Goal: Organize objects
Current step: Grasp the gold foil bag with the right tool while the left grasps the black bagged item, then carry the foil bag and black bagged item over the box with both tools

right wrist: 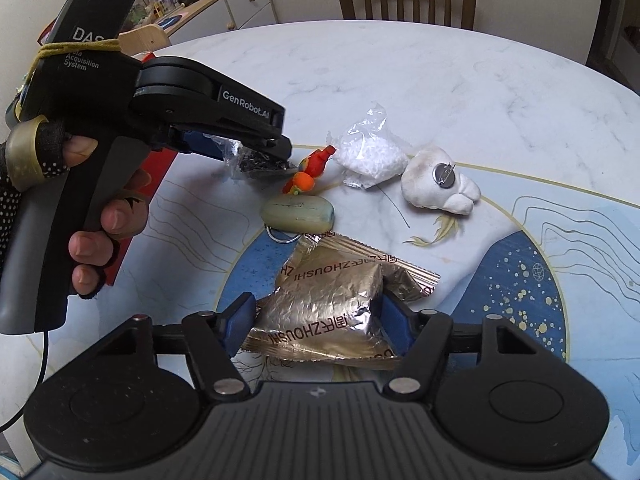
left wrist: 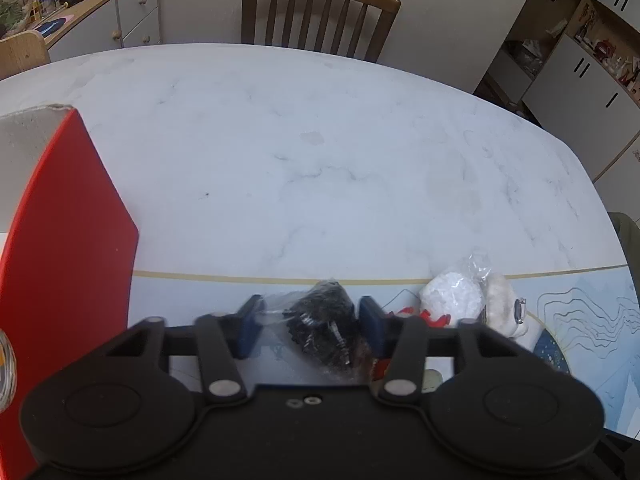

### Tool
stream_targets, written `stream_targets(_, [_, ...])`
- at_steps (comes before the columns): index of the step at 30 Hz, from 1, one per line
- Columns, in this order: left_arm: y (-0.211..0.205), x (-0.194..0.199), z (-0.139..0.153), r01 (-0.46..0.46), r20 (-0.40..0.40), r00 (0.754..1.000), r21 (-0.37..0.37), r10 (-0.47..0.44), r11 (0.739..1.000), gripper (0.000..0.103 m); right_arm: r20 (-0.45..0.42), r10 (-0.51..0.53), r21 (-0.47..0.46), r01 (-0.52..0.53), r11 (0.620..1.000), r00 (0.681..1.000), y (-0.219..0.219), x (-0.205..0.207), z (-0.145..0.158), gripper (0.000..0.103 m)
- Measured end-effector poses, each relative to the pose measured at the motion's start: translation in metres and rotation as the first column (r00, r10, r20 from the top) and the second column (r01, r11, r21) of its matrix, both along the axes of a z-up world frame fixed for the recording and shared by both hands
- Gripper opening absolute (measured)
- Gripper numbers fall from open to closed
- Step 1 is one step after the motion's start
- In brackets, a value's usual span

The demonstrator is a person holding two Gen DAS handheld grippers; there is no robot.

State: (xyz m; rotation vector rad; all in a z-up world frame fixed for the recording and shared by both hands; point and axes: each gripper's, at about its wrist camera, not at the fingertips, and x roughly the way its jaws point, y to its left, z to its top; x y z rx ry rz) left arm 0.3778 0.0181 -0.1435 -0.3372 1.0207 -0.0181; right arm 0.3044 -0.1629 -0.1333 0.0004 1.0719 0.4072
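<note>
My left gripper is shut on a clear bag of small black pieces, its blue pads pressing the bag from both sides. From the right wrist view, the same bag sits at the tips of the left gripper, which a gloved hand holds. My right gripper is shut on a crinkled gold foil packet low over the patterned mat.
On the mat lie an orange-red toy, a bag of white beads, a cream plush badge and a pale green keychain. A red box stands at the left. A wooden chair stands behind the marble table.
</note>
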Motion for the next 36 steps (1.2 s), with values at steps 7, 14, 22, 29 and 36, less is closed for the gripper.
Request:
stream_targets(7, [0.004, -0.004, 0.005, -0.017, 0.013, 1.0, -0.005, 0.017, 1.0, 0.038, 0.012, -0.011, -0.011, 0.011, 1.0, 1.0, 0.001, -0.003, 0.003, 0.058])
stream_targets(14, [0.008, -0.02, 0.023, -0.018, 0.044, 0.999, 0.001, 0.018, 1.0, 0.038, 0.031, -0.026, -0.008, 0.026, 1.0, 0.999, -0.003, -0.011, 0.013, 0.054])
stream_targets(22, [0.011, -0.044, 0.044, 0.0, 0.071, 0.997, -0.011, 0.001, 1.0, 0.037, 0.073, -0.037, -0.003, 0.037, 0.999, 0.997, -0.009, -0.03, 0.033, 0.053])
stream_targets(29, [0.014, -0.069, 0.062, 0.024, 0.089, 0.996, -0.019, -0.022, 1.0, 0.037, 0.113, -0.058, 0.023, 0.055, 0.998, 0.992, -0.015, -0.046, 0.058, 0.053])
stream_targets(36, [0.02, -0.096, 0.085, 0.062, 0.128, 0.99, -0.016, -0.06, 0.998, 0.037, 0.162, -0.055, 0.053, 0.047, 0.998, 0.985, -0.009, -0.06, 0.084, 0.053])
